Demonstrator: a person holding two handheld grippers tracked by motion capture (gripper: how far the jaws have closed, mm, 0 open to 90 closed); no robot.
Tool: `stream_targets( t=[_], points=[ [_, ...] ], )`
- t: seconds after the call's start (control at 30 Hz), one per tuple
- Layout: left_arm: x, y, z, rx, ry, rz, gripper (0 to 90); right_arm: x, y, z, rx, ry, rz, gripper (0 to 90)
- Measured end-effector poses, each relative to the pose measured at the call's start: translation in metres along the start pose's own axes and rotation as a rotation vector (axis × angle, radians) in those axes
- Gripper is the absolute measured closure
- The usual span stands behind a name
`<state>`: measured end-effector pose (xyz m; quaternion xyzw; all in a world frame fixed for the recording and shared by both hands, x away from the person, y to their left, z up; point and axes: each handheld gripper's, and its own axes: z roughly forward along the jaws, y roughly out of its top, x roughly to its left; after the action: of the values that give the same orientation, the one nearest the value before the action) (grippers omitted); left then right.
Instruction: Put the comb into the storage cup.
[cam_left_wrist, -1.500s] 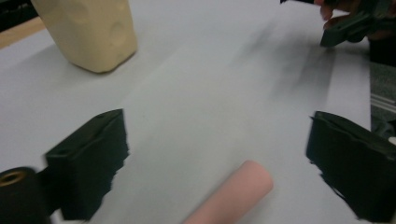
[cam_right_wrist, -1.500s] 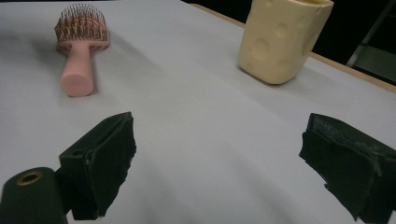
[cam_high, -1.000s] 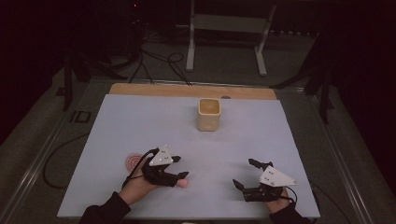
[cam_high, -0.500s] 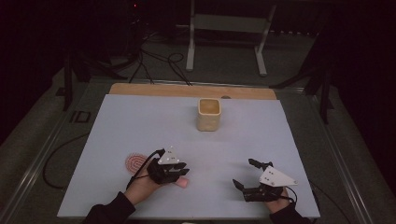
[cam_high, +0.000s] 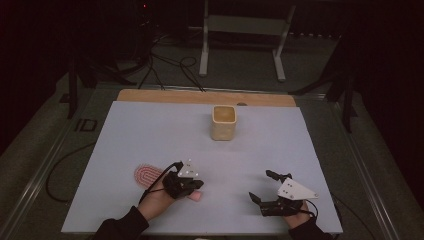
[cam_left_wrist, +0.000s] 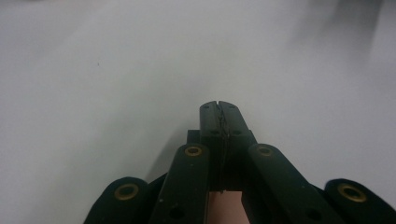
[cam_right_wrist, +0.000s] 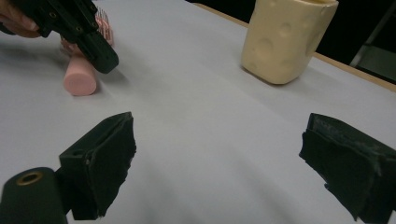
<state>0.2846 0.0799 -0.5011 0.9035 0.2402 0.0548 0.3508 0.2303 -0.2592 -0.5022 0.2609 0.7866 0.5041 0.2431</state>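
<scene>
Left gripper (cam_high: 192, 186), jaws closed together over the pink hairbrush (cam_high: 150, 175) handle near the table's (cam_high: 125, 135) front-left edge; right gripper (cam_high: 265, 187) wide open, empty, front-right; cream cup (cam_high: 223, 122) toward back-centre.

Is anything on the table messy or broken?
Nothing looks broken or spilled. The cream cup stands upright, and the pink hairbrush lies flat under the left gripper. The right gripper rests open nearby.
</scene>
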Motion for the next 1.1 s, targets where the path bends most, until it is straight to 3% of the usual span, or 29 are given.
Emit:
stream_targets(
  t=[0.53,0.63,1.1],
  points=[
    [-0.005,0.0,-0.003,0.039,-0.017,-0.006,90.0,0.001,0.0,0.001,0.005,0.005,-0.004,9.4],
    [-0.009,-0.003,-0.002,0.068,-0.023,0.006,90.0,0.001,0.0,0.001,0.003,0.004,-0.004,9.4],
    [-0.019,-0.015,-0.02,0.117,-0.033,0.022,90.0,0.001,0.0,0.001,0.006,0.007,-0.005,9.4]
  ],
)
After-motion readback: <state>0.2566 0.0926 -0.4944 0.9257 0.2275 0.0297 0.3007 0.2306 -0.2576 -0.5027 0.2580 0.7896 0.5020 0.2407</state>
